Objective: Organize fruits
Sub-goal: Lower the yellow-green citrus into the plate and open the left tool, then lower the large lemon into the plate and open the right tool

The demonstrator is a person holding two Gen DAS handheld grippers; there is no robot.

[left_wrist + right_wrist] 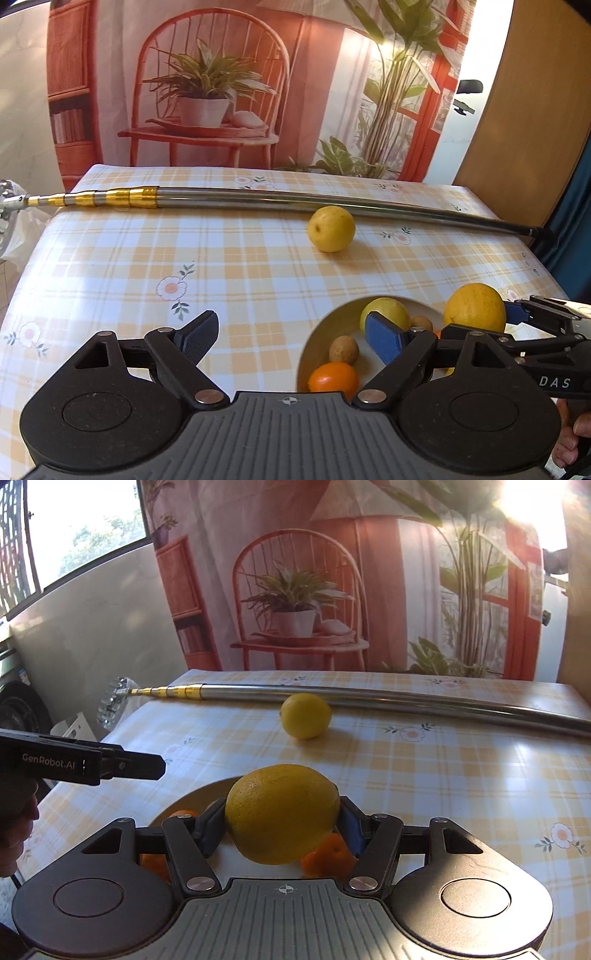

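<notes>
A: What fills the top of the frame?
B: A printed backdrop (332, 590) showing an orange chair, potted plants and a red door.
A: And the upper left?
B: A window (74, 535) with greenery outside, above a pale wall (110, 627).
A: Light?
B: Sun glare (524, 498) at upper right; a wooden panel (535, 92) stands on the right edge.

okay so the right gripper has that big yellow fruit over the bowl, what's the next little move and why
Probably lower the right gripper a little and open its jaws. They are shut on the large yellow fruit, which hangs above the bowl where other fruit already lies. One lemon remains on the table.
</notes>
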